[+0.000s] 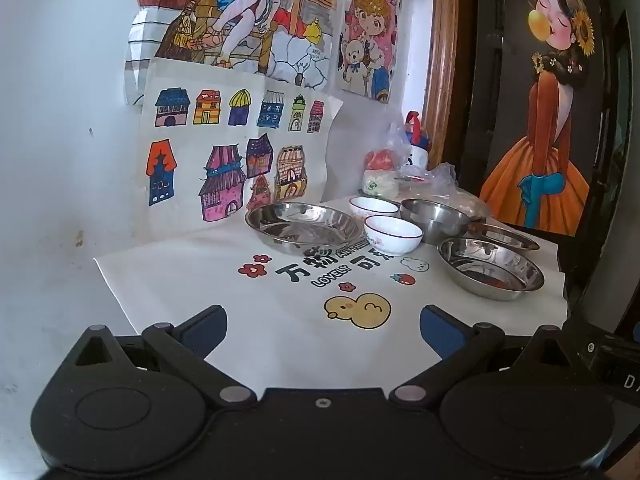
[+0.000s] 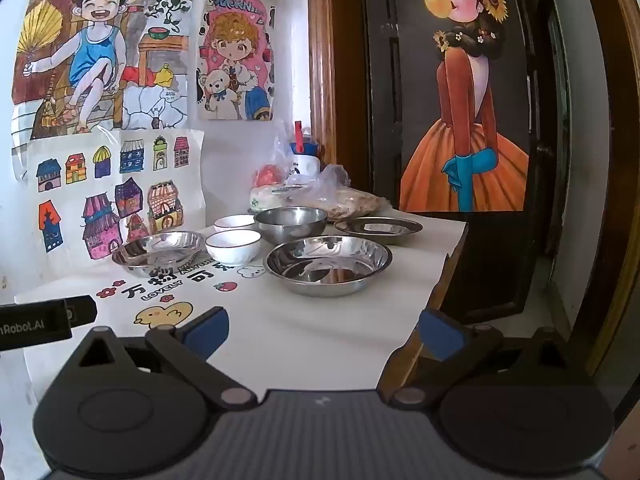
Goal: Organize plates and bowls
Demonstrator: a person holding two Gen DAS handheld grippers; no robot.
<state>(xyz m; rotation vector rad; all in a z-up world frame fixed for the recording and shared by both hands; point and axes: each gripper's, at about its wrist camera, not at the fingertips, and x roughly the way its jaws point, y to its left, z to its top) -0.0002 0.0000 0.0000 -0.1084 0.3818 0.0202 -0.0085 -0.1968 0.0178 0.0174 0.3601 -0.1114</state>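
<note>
The white cloth-covered surface [image 2: 320, 320] carries all the dishes. Taking the near round steel plate [image 2: 328, 264] as landmark: a second wide steel plate [image 2: 158, 252] lies well to its left, a shallow steel plate [image 2: 378, 229] just behind to its right, and a deep steel bowl [image 2: 291, 220] just behind it. Two small white ceramic bowls stand to its left, one nearer [image 2: 233, 245], one farther back [image 2: 234, 222]. Both the left tongs [image 1: 322, 330] and the right tongs [image 2: 324, 330] stand wide open and empty, short of the landmark.
</note>
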